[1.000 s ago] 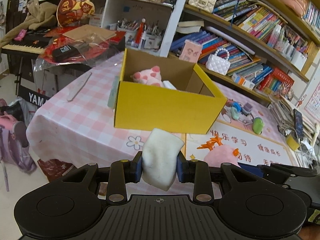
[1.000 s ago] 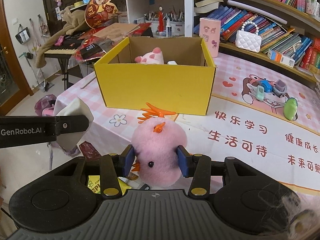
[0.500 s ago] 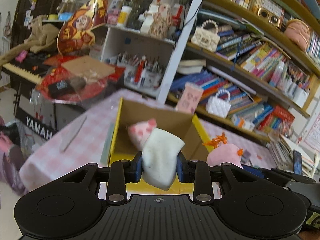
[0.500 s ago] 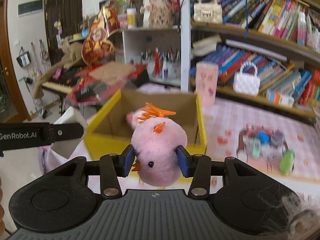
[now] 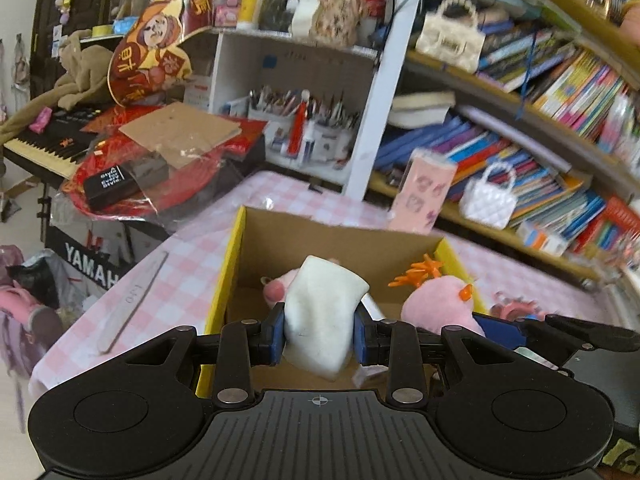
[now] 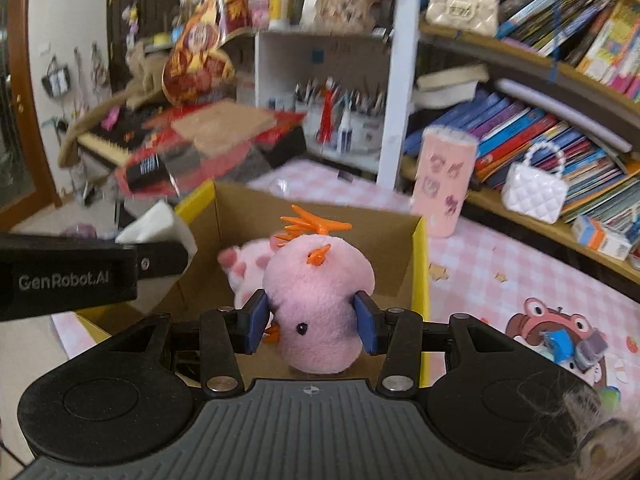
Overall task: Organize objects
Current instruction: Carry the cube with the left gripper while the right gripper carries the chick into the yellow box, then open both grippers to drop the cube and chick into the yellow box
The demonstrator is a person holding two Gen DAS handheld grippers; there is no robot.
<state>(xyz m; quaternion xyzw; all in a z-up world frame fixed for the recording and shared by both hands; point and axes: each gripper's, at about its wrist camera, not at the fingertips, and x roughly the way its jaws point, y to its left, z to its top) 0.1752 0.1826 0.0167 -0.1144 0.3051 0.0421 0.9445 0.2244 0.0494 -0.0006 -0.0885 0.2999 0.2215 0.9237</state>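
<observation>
Pink plush chick (image 6: 316, 304), white cloth (image 5: 320, 320), now over box (image 5: 340, 244)

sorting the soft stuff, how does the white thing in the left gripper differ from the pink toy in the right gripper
The white pad is plain, flat-sided and featureless; the pink plush is rounded and fuzzy, with a black eye and orange tufts. The pad is narrower between the left gripper than the plush is in the right gripper. Both are soft, clamped, and held over the yellow box.

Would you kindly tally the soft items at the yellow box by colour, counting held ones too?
Pink: 2, the pink chick plush in the right tool, and the pink spotted plush inside the box.
White: 1, the white pouch in the left tool.
Total: 3
</observation>
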